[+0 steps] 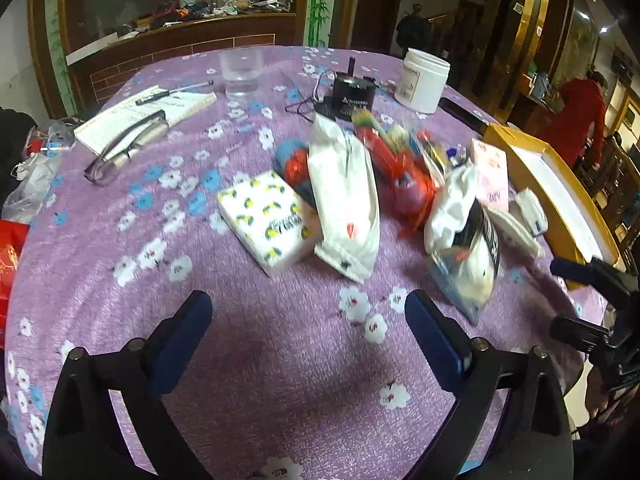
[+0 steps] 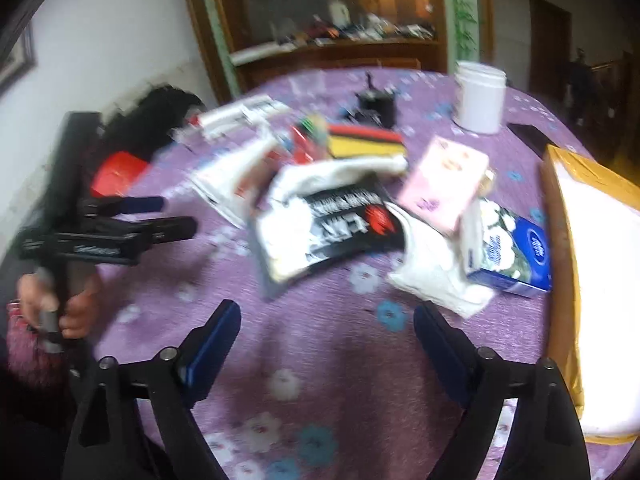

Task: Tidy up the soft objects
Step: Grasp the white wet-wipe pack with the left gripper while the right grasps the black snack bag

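Holding my left gripper (image 1: 308, 322) and right gripper (image 2: 327, 334) spread and empty above the desk (image 1: 248, 360), I see the soft packs heaped ahead: the long white pouch (image 1: 346, 200) pointing away, the lemon-print tissue pack (image 1: 267, 220) left of it. The yellow box (image 2: 596, 280) holds white padding.

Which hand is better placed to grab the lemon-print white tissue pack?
Left. The lemon-print white tissue pack lies just ahead of the open left gripper; the right gripper faces other packets.
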The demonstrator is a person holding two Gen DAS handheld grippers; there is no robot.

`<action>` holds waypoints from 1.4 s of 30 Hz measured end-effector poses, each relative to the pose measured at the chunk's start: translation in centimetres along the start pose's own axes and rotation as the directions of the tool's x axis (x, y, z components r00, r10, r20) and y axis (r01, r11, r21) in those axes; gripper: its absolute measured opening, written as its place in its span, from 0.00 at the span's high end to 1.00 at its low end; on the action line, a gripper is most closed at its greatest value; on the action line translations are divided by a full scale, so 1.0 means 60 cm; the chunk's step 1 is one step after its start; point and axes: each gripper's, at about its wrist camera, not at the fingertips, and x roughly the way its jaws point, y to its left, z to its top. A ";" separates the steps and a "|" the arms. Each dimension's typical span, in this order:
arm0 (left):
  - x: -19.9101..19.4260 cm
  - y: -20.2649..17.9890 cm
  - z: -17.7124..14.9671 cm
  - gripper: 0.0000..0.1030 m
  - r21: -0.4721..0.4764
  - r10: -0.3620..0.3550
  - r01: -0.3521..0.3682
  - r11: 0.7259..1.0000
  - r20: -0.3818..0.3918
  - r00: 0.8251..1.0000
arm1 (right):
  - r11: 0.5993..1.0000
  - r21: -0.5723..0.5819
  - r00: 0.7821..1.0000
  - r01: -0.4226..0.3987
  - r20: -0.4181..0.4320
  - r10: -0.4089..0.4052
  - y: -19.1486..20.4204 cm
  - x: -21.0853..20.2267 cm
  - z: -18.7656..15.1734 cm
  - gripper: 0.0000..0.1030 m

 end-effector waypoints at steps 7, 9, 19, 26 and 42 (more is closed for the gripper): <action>0.014 -0.040 0.053 0.06 0.030 0.013 -0.013 0.999 -0.006 1.000 | 0.993 0.100 0.995 -0.067 0.081 0.059 -0.034 -0.027 0.003 0.27; 0.033 -0.053 0.065 0.07 0.047 0.040 -0.039 0.998 -0.029 0.999 | 0.991 0.115 0.995 -0.065 0.086 0.055 -0.040 -0.033 0.001 0.27; 0.097 -0.074 0.075 0.68 0.082 0.120 -0.115 0.990 -0.064 0.991 | 0.982 0.152 0.989 -0.113 0.108 0.097 -0.047 -0.054 -0.008 0.27; 0.054 -0.053 0.060 0.69 -0.017 0.036 -0.036 0.999 0.035 0.999 | 0.952 0.229 0.979 -0.202 0.066 0.191 -0.039 -0.028 0.010 0.27; 0.026 -0.026 0.037 0.69 -0.075 -0.058 0.065 0.995 0.090 0.994 | 0.815 0.578 0.986 -0.049 -0.102 0.132 -0.066 0.128 0.092 0.30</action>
